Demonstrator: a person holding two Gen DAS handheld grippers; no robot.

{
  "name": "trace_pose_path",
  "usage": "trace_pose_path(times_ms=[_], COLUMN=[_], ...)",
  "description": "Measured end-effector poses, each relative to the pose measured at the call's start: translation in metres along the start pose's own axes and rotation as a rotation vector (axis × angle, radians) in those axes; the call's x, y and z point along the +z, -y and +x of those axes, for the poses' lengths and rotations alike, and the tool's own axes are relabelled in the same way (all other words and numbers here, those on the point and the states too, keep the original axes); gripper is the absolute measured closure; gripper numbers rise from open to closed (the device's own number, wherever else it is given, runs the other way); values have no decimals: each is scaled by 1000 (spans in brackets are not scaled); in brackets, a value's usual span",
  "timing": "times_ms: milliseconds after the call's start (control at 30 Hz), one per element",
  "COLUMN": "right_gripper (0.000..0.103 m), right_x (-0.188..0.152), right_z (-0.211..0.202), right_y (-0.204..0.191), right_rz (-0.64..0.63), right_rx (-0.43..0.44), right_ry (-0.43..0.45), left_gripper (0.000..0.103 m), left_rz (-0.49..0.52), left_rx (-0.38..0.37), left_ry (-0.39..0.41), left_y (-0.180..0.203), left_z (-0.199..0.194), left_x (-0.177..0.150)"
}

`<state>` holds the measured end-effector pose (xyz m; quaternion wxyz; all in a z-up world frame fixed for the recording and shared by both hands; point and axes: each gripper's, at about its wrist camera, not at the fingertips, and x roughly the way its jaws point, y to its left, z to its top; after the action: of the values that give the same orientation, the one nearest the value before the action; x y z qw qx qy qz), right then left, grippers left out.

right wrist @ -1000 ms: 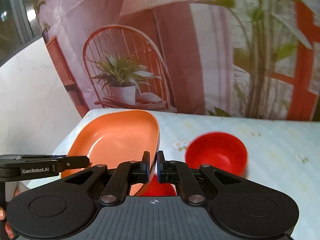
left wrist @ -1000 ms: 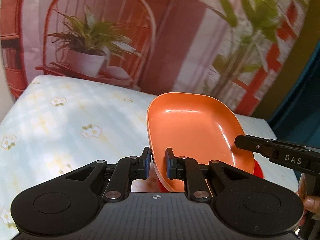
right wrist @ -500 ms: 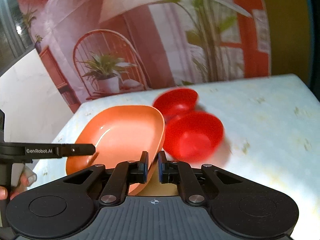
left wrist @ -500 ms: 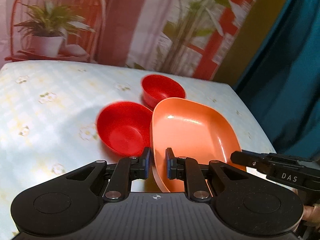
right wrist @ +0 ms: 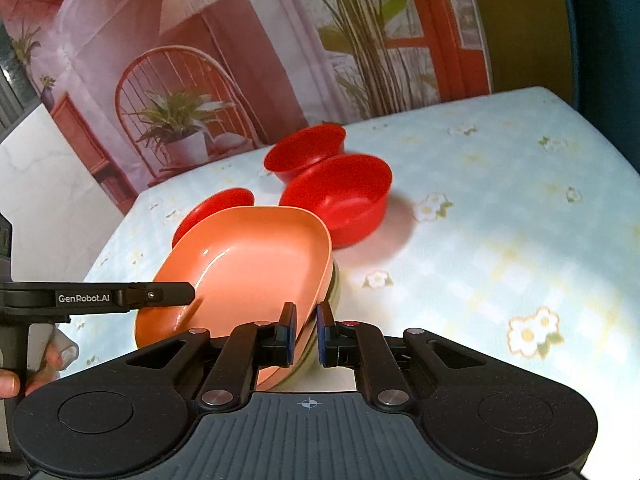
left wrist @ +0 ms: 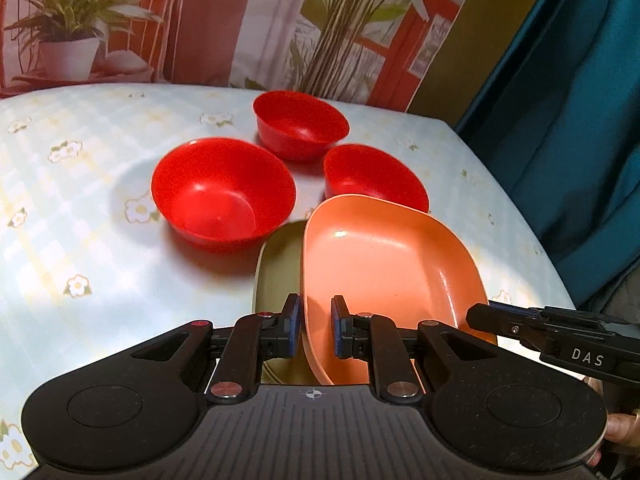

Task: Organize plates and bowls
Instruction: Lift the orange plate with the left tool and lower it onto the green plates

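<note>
Both grippers hold an orange rectangular plate [left wrist: 384, 268] [right wrist: 248, 264] by opposite rims. My left gripper [left wrist: 316, 320] is shut on its near left rim. My right gripper [right wrist: 306, 328] is shut on its right rim, and one of its fingers [left wrist: 520, 328] shows at the plate's right side in the left wrist view. Directly beneath lies an olive-green plate [left wrist: 276, 276] [right wrist: 336, 286], mostly covered; I cannot tell whether the two touch. Three red bowls stand behind: a large one [left wrist: 224, 196] [right wrist: 340, 196], a far one [left wrist: 300, 120] [right wrist: 308, 148], and one [left wrist: 372, 176] [right wrist: 216, 208] behind the orange plate.
The table has a pale blue cloth [left wrist: 80, 208] with flower prints. Its right edge runs along a teal curtain [left wrist: 560, 120]. A printed backdrop [right wrist: 240, 40] with a chair and plants hangs behind the table. A person's hand [right wrist: 24, 368] holds the left gripper's handle.
Both grippers have carried the orange plate rightward and down, levelling it over the olive plate. The red bowls and the olive plate have come into view.
</note>
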<state>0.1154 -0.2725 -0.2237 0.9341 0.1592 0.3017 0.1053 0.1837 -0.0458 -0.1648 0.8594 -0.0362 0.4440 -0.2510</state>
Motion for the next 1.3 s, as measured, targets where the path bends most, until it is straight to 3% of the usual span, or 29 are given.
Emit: trace_pose_path(times_ms=[533, 933, 1300], right_gripper=[92, 92, 92], right_x=[0, -2, -5], right_z=[20, 32, 33], right_y=[-1, -9, -11], right_rz=[-3, -86, -120], right_rx=[6, -35, -52], right_ry=[-37, -26, -7], left_gripper=[86, 86, 86], left_rz=[-12, 66, 95], left_rx=[43, 96, 96], left_ry=[-5, 22, 33], left_y=[-8, 1, 2], left_z=[9, 17, 16], left_x=[-1, -1, -3])
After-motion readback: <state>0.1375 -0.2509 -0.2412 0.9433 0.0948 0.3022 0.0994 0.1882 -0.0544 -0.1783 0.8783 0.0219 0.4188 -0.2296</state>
